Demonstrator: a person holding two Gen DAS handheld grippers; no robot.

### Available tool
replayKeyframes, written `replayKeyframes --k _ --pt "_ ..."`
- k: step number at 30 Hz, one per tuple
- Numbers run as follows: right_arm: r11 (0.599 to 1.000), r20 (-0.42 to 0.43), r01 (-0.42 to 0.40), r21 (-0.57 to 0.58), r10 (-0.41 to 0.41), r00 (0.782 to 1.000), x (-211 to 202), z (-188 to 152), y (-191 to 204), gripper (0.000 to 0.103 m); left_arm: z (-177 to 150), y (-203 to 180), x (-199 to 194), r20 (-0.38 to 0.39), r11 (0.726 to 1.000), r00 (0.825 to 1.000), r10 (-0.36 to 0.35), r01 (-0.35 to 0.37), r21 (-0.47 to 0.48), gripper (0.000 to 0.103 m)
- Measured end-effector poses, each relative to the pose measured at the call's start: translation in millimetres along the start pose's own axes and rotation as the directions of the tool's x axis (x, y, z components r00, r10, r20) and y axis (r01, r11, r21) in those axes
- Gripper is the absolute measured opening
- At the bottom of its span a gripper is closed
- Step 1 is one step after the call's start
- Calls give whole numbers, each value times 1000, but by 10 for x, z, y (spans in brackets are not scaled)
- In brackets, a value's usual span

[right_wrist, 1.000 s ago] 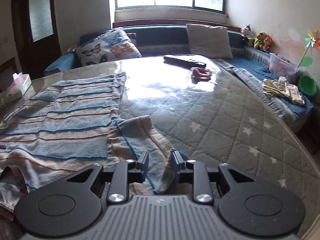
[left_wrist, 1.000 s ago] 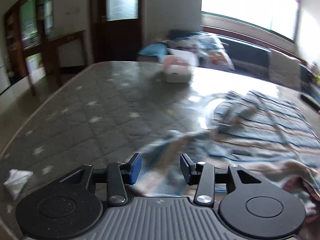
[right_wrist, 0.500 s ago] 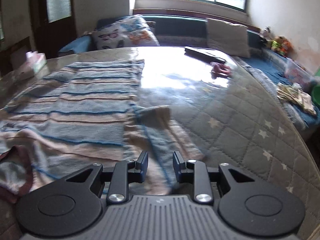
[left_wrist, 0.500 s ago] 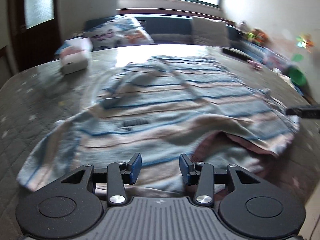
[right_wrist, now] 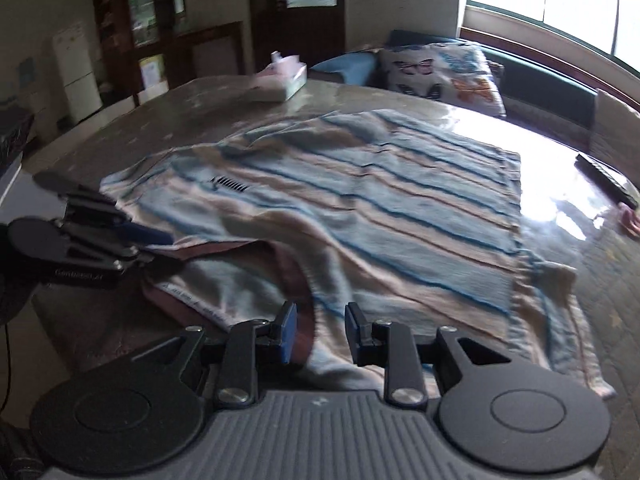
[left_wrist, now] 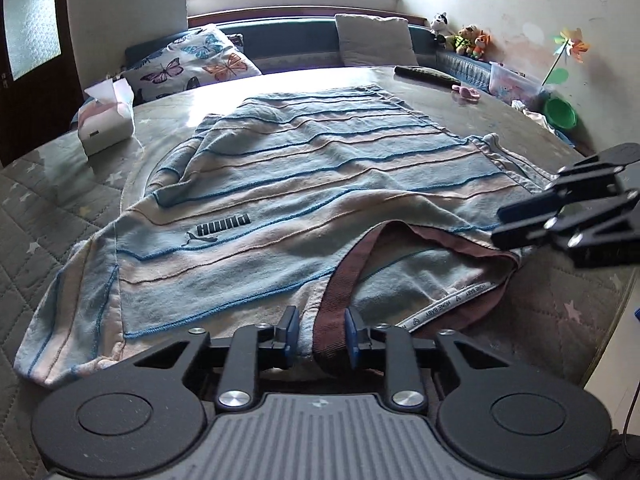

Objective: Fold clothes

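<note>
In the left wrist view, the left gripper (left_wrist: 319, 338) sits low at the near edge of the counter (left_wrist: 60, 184), level and pointing across it, its fingers (left_wrist: 289, 336) parted with the brown collar band (left_wrist: 340, 280) of the striped shirt (left_wrist: 304, 184) lying between them, not pinched. The shirt spreads flat ahead of the fingers, its far hem toward the window; one sleeve trails out to the left of the fingers. The right gripper (left_wrist: 498, 226) reaches in from the right, near the collar's other end. Bare quilted surface lies left of the fingers, with a tissue box (left_wrist: 105, 122) far ahead on the left. In the right wrist view, somewhat blurred, the right gripper (right_wrist: 317, 332) is also low at the near edge, fingers (right_wrist: 354, 332) apart over the shirt's neck edge without clamping it. The left gripper (right_wrist: 156, 244) enters from the left. A remote (right_wrist: 606, 180) lies far to the right, with open shiny counter around it.
</note>
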State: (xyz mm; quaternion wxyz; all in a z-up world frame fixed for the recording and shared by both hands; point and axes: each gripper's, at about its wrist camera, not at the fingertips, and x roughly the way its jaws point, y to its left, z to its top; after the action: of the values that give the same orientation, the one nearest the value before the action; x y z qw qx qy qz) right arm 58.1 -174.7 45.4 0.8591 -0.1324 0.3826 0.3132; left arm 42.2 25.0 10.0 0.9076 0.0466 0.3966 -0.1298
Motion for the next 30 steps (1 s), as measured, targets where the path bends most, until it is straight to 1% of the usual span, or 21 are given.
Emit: replayKeyframes --k 1,3,4,5,8,14,16,17,19,20,22,24,27,29,30 --pt "1000 -8 -7 -16 7 1000 34 -3 48 24 0 -6 -17 6 1000 1000 3 -3 5 22" --pt "999 -23 -21 -45 20 1000 99 -11 139 14 0 -5 -48 16 1000 1000 10 -10 9 15" --pt "999 -30 -25 -45 23 999 113 -18 145 6 -1 2 -60 17 1000 1000 14 -14 8 13" --pt "999 -35 -28 -45 26 999 123 -27 152 4 -3 13 -71 17 1000 1000 13 -13 7 13" --pt "998 -39 -30 -61 28 999 69 -61 177 1 -26 27 -100 16 1000 1000 8 -8 9 12" --pt "994 -70 -56 -94 49 996 -5 -130 222 0 -45 33 -80 -3 1000 1000 -4 4 25 12" --pt "995 -55 -63 -82 59 997 -37 -91 193 1 -23 30 -86 -2 999 1000 -5 5 35 12" --pt "995 -39 -63 -70 61 997 -48 -52 166 3 -14 30 -89 -1 999 1000 -5 5 39 15" --pt "997 -8 -63 -48 63 998 -67 24 112 5 -12 32 -102 5 999 1000 -7 7 38 16" --pt "998 1 -56 -42 56 998 -47 61 89 8 -9 31 -109 7 999 1000 -7 6 36 17" --pt "998 12 -45 -34 45 999 -1 112 54 8 5 35 -124 13 999 1000 -5 5 31 17" --pt "999 13 -30 -29 30 999 128 164 32 8 35 53 -142 22 1000 1000 -6 6 19 19" --pt "999 -6 -29 -34 29 1000 310 184 41 8 128 117 -153 40 1000 999 17 -17 -5 20" --pt "999 -24 -36 -41 35 999 424 181 60 8 210 190 -139 49 999 998 46 -45 -26 28" --pt "998 -35 -42 -50 41 999 451 168 77 8 254 234 -129 51 998 997 55 -54 -36 30"
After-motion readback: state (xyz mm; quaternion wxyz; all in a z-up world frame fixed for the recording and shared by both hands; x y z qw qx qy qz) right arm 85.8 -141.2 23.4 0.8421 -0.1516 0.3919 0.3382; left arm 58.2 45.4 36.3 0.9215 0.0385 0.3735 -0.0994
